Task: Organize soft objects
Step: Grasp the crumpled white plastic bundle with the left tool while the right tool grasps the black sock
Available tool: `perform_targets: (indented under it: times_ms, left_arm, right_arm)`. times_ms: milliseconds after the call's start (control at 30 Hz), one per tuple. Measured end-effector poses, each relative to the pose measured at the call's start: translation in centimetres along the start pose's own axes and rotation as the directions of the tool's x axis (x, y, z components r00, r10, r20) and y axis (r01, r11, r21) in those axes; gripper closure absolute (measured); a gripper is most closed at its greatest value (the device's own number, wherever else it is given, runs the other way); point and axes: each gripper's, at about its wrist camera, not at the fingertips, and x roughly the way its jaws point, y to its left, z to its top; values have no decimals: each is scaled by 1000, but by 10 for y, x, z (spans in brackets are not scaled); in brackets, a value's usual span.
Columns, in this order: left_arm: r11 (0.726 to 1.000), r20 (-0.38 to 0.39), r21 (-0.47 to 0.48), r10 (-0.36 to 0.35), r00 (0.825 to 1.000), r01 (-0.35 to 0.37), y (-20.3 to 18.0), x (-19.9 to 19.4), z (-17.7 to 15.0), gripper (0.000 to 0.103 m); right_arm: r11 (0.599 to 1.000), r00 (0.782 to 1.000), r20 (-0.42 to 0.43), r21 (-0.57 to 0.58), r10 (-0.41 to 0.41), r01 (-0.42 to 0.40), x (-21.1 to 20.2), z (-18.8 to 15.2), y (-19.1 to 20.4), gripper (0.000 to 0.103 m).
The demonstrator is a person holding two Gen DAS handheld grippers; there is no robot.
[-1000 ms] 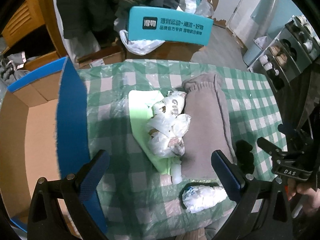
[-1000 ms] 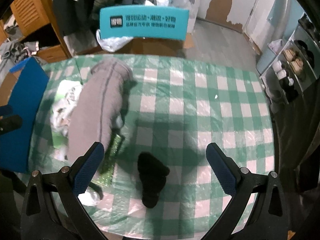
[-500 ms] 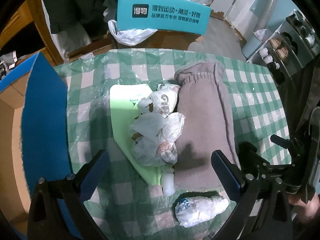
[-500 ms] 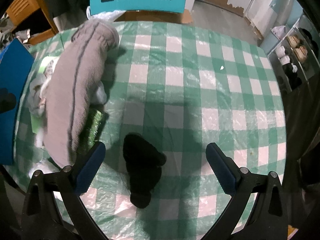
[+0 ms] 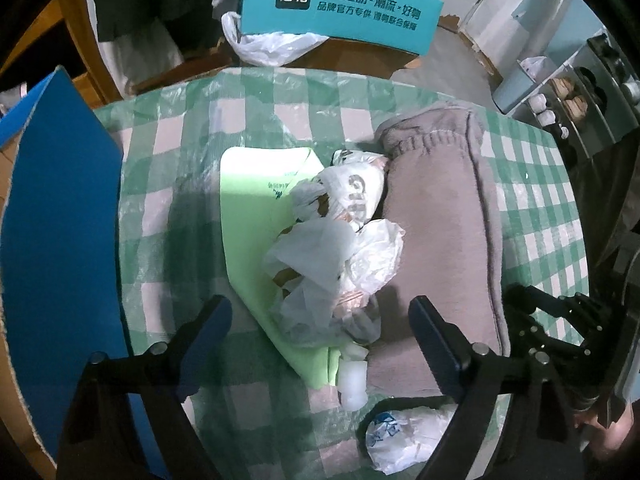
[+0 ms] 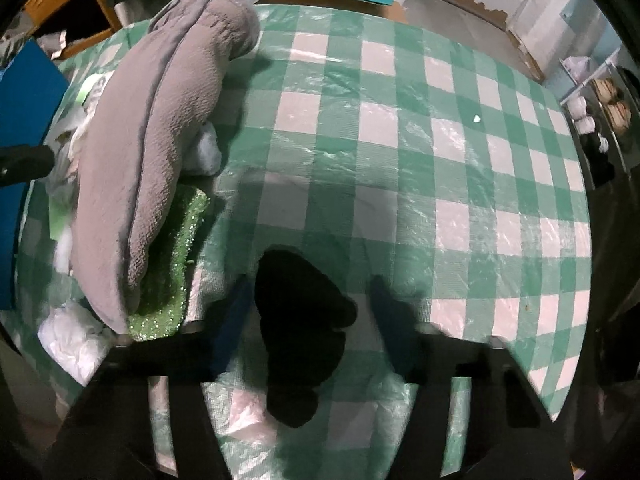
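Observation:
My left gripper point(image 5: 320, 320) points down over a heap of crumpled white plastic bags point(image 5: 340, 248) lying on a light green sheet point(image 5: 256, 216). Its jaws are closing, with the low end of the heap between them and the pads clear of it. A folded grey garment point(image 5: 440, 220) lies right of the heap. In the right wrist view my right gripper point(image 6: 308, 308) straddles a black soft item point(image 6: 296, 320) on the checked tablecloth point(image 6: 440, 120). Its blurred jaws are closing, and a small gap still shows at the right finger. A glittery green sponge point(image 6: 172, 264) pokes out from under the grey garment point(image 6: 152, 120).
A balled white bag point(image 5: 408, 436) lies near the table's front edge. A blue cardboard flap point(image 5: 60, 240) stands along the table's left side. A teal printed box point(image 5: 340, 4) sits beyond the far edge, and a shoe rack point(image 5: 580, 92) is at the right.
Both grippers have sunk toward the table. The right jaws have drawn in from wide open to close around the black item. The left jaws have narrowed a little.

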Motion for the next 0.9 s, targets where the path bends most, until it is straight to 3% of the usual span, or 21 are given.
perform_targets:
  times_ms: [233, 467, 667, 900]
  left_arm:
    - [1000, 9, 8, -19, 1000, 19, -1, 5, 1, 17]
    - [1000, -26, 14, -27, 999, 28, -4, 17, 1, 42]
    - [999, -50, 42, -17, 999, 19, -2, 24, 0, 81]
    - [997, 12, 82, 5, 1000, -6, -5, 14, -1, 92]
  right_arm:
    - [1000, 999, 35, 14, 26, -26, -12, 9, 3, 73]
    - [998, 996, 72, 36, 51, -54, -30, 17, 5, 73]
    - [996, 993, 100, 59, 67, -74, -45, 25, 0, 73]
    - [996, 991, 120, 59, 64, -72, -55, 28, 2, 73]
